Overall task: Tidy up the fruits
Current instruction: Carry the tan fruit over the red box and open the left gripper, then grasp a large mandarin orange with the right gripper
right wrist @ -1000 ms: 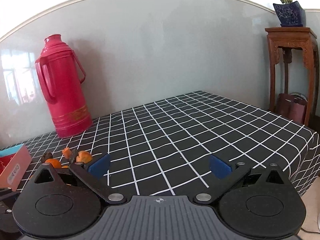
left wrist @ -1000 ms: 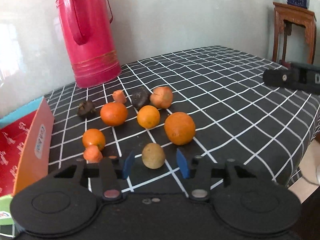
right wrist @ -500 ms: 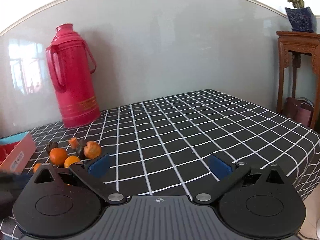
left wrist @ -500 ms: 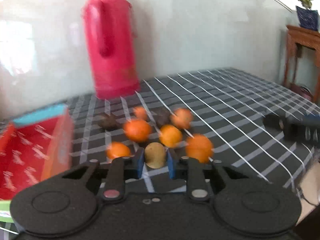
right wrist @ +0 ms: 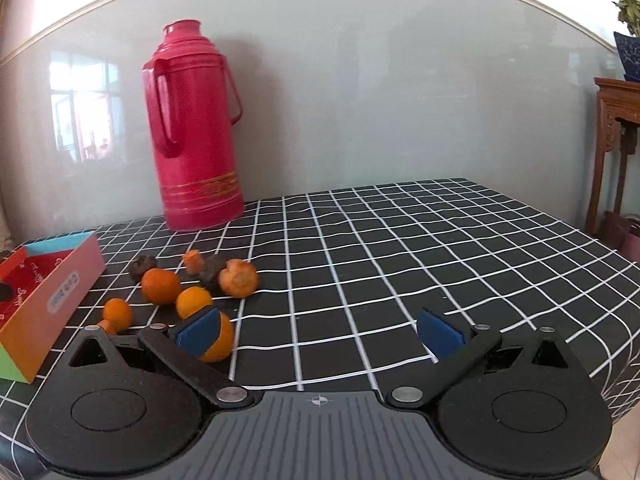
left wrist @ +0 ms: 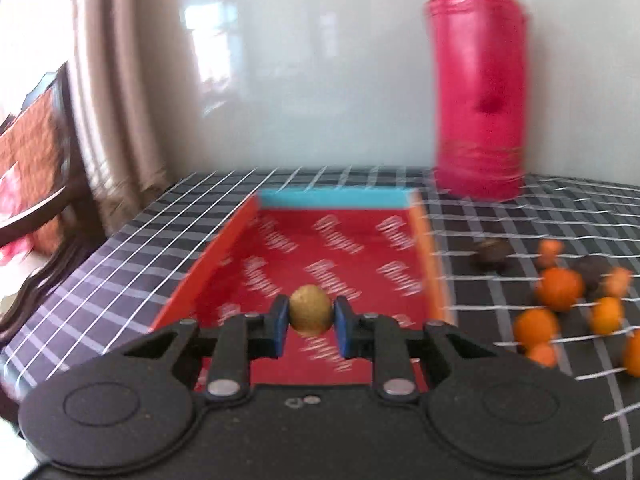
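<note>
L tongs (left wrist: pixel 309 330) now clamped on the small tan fruit (left wrist: pixel 311 314), blue pads tight on both sides. A sec ago that fruit sat on the tabletop (right wrist: pixel 400 248) w/ the tongs spread either side of it; since then they've shut, lifted it & swung left, so I'm now looking down into the red box (left wrist: pixel 332 248) instead of at the pile. Fruit hangs above the near part of the box floor, not touching it as far as I can tell; L view is motion-blurred so the height's unclear. My read: pick is done, transfer nearly done, drop into the box comes next.

R tongs (right wrist: pixel 318 334) spread wide, holding nothing, low over the tabletop. That view has swung left vs a sec ago, so the pile is much more in shot. One orange (right wrist: pixel 220 340) sits right behind the L pad of the R tongs, partly hidden; can't tell if they touch.

The fruit: small, roundish, dull yellow-brown, matte speckled skin, looks firm. Sits centred between the pads, no visible squash.

Still out on the tabletop btw box & red flask (right wrist: pixel 196 128): several oranges (right wrist: pixel 161 286), a couple of small orange bits (right wrist: pixel 193 261), two dark wrinkled fruits (right wrist: pixel 143 266) & one rough orange-brown one (right wrist: pixel 239 278). Box looks empty of fruit in what I can see, so I'd judge the sort has barely started.
</note>
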The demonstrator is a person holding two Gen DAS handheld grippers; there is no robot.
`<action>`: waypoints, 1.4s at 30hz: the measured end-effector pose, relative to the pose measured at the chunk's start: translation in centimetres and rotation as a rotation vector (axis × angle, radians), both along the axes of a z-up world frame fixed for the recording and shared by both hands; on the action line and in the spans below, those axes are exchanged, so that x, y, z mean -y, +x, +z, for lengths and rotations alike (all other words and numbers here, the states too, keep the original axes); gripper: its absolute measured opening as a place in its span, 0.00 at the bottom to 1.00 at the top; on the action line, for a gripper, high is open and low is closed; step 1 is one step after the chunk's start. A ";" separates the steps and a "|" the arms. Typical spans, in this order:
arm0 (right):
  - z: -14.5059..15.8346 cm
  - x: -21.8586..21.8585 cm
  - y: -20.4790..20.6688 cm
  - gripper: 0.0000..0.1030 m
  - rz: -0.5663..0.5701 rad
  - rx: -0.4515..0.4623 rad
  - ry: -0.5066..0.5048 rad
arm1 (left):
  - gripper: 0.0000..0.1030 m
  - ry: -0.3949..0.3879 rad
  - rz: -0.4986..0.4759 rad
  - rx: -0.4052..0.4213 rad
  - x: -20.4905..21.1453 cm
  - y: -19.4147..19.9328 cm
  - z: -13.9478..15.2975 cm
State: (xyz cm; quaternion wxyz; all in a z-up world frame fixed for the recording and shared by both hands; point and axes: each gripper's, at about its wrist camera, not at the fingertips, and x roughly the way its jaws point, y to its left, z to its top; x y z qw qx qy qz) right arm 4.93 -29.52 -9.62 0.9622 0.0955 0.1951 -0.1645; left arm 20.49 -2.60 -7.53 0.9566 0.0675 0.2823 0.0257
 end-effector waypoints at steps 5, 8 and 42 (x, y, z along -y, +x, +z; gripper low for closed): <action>-0.1 -1.1 0.7 1.00 0.041 -0.008 -0.008 | 0.14 0.021 0.072 -0.069 -1.4 1.1 -1.0; -0.1 -1.7 1.0 1.00 0.065 -0.010 -0.010 | 0.16 0.029 0.119 -0.123 -2.2 1.4 -1.4; -1.5 -3.7 7.0 0.99 0.179 -0.090 0.008 | 0.89 -0.120 0.172 0.007 -8.7 -4.8 1.7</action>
